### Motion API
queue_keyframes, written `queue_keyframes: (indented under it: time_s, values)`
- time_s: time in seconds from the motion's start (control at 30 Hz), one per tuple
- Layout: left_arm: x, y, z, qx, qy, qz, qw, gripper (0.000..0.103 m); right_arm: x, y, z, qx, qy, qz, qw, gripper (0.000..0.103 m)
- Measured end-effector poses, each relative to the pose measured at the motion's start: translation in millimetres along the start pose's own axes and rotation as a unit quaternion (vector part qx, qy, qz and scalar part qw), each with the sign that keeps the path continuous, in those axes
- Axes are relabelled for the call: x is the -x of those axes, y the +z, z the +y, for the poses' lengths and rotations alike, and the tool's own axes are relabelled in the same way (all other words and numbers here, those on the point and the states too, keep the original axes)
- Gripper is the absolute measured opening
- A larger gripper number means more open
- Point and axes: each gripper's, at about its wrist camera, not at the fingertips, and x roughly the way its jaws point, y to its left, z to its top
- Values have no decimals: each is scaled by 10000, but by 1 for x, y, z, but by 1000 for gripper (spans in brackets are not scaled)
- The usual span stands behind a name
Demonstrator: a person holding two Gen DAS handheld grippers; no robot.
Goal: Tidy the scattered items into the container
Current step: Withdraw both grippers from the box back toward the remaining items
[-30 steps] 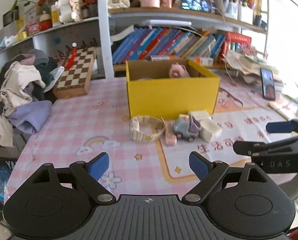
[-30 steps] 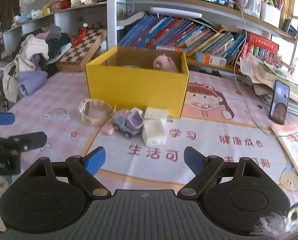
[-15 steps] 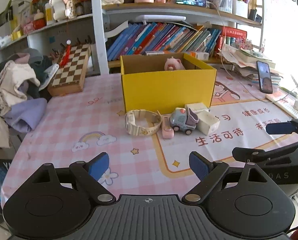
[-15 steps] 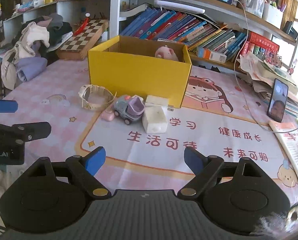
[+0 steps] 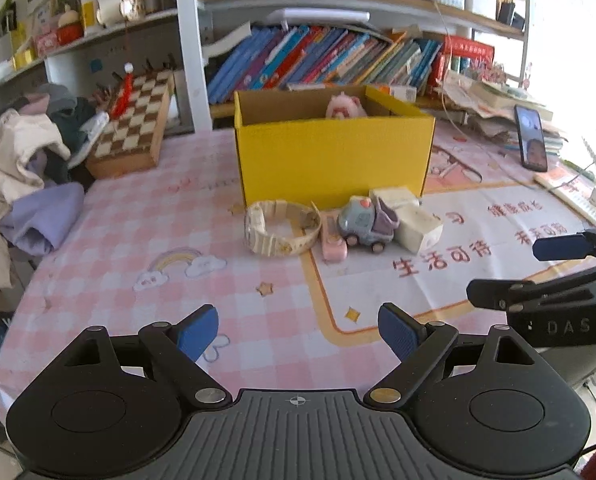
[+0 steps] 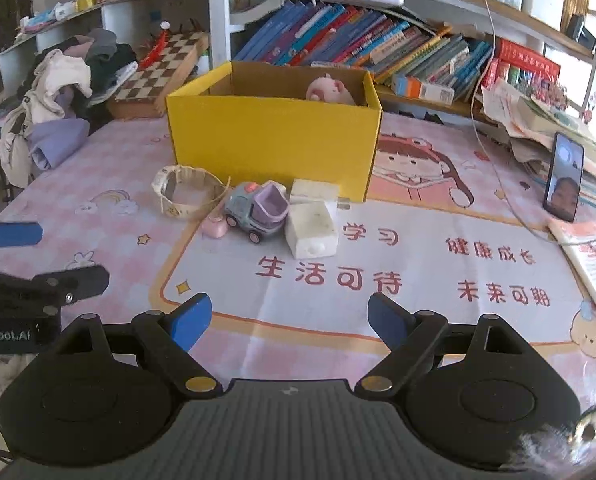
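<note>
Pink checked tablecloth: toy truck, watch, white blocks lie before yellow box, ahead-left of right gripper, ahead-right of left gripper; both spread wide, empty, about equally near.

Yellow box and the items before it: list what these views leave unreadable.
- Yellow box interior: both views, front wall hides the floor; only a pink plush pig pokes above the rim.
- Small pink item: right wrist view, the toy truck covers part; kind unclear.
- Rear white block: left wrist view, largely behind the truck and the front white block.
- Right gripper: left wrist view, cut off by the right edge.
</note>
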Motion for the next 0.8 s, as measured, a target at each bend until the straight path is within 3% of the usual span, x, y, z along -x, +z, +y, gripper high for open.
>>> queue_keyframes:
  time_s: [0.37,0.8]
  values:
    - [-6,7,0,9,4,-39,10000,89,-5,4,4,217,58,-29,9997,77]
    - [-16,18,-4,-114,-34,-81,9999,89,-19,14,1,234,98,44,9997,75]
